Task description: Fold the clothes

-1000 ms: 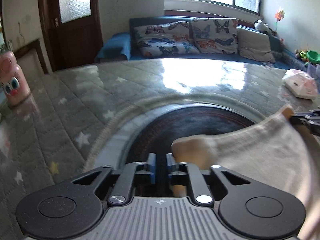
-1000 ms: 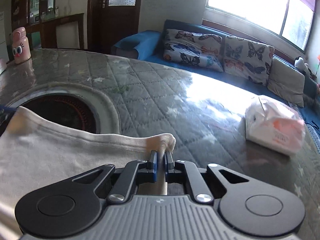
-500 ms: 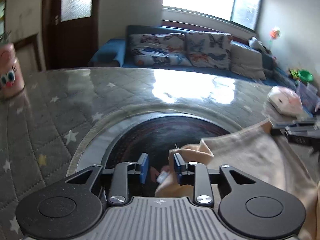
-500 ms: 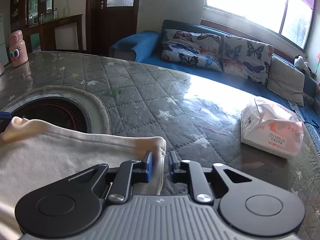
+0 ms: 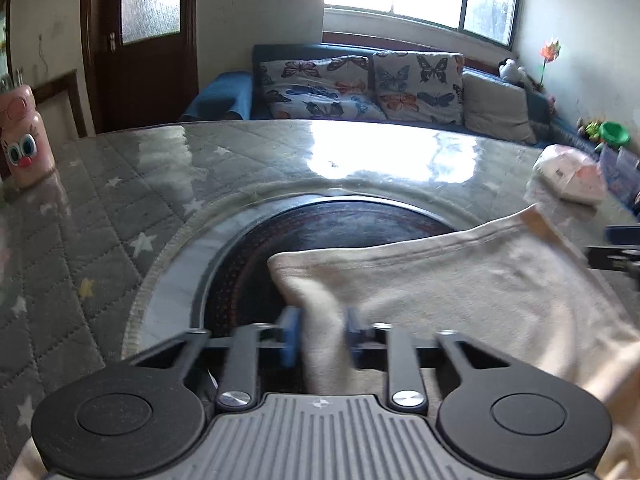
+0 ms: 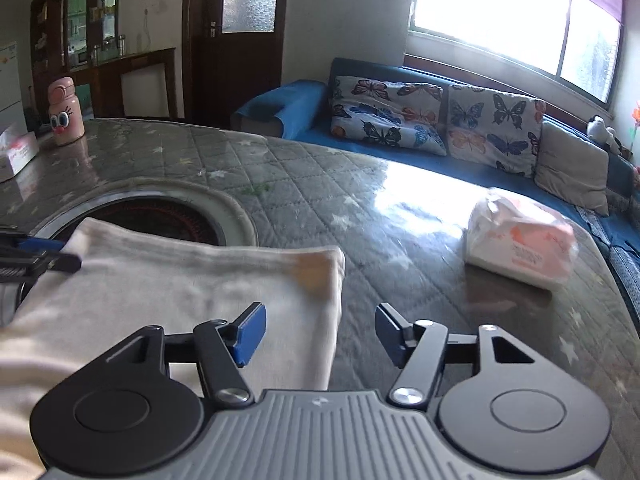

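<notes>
A cream garment (image 5: 460,280) lies on the grey quilted table (image 5: 120,208), partly over the round dark inset (image 5: 340,232). My left gripper (image 5: 322,334) has its jaws closing, and the blue pads press on a bunched fold at the garment's left corner. In the right wrist view the garment (image 6: 180,280) lies flat, with its right edge between the spread fingers. My right gripper (image 6: 318,334) is opening, pads wide apart and off the cloth. The left gripper's tip (image 6: 36,260) shows at the garment's far left corner. The right gripper's tip (image 5: 616,256) sits at the left view's right edge.
A soft pack of tissues (image 6: 520,248) lies on the table right of the garment. A pink cartoon bottle (image 6: 66,112) and a tissue box (image 6: 16,152) stand at the far left. Beyond the table is a blue sofa (image 6: 304,100) with butterfly cushions.
The right gripper let go of the garment's corner, spread wide and drew back; that corner now lies flat. The left gripper opened, then closed on a fold of the garment.
</notes>
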A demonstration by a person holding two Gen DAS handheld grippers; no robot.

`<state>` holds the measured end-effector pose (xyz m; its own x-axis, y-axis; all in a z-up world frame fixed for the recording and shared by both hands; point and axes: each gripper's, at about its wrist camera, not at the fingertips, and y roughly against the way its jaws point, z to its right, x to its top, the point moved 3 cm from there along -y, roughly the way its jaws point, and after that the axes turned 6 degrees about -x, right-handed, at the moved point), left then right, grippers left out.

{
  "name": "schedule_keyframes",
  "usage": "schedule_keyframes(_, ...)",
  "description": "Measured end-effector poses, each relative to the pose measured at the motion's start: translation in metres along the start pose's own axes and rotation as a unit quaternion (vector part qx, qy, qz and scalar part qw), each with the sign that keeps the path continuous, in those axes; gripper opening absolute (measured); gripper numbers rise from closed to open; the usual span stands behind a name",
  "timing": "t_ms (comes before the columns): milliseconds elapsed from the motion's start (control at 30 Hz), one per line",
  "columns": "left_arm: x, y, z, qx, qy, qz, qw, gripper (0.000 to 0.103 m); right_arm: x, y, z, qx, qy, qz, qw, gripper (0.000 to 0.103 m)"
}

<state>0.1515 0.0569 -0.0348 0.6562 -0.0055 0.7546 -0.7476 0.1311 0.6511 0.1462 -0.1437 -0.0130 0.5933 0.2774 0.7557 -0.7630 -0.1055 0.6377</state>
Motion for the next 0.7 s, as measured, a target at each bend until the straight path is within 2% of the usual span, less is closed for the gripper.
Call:
schedule_keyframes(100,-0.001,-0.002,0.001,0.011,-0.021,0.006,0.9997,0.008,-0.015,0.015,0.003,-0.010,-0.006,-0.001,1.000,0.076)
schedule_keyframes(267,0.007,-0.013,-0.008,0.041,-0.053,0.009,0.9977,0.007,-0.050,0.045,0.002,-0.020,0.000,-0.009,1.000,0.079)
schedule_keyframes(367,0.014,-0.022,-0.018,0.041,-0.063,0.007,0.9971,0.008,-0.067,0.057,0.001,-0.022,-0.005,-0.009,1.000,0.080)
schedule_keyframes(500,0.018,-0.022,-0.022,0.052,-0.064,0.003,0.9966,0.019,-0.080,0.072,0.000,-0.030,-0.029,0.007,0.999,0.081)
schedule_keyframes(567,0.014,-0.011,-0.022,0.055,-0.056,0.005,0.9969,0.019,-0.084,0.082,-0.001,-0.040,-0.034,0.017,0.998,0.081)
schedule_keyframes(633,0.009,0.003,-0.022,0.048,-0.043,0.005,0.9979,0.024,-0.086,0.091,-0.002,-0.042,-0.040,0.022,0.998,0.081)
schedule_keyframes(700,0.001,0.022,-0.018,0.025,-0.028,0.008,0.9993,0.039,-0.091,0.099,-0.004,-0.042,-0.049,0.022,0.998,0.083)
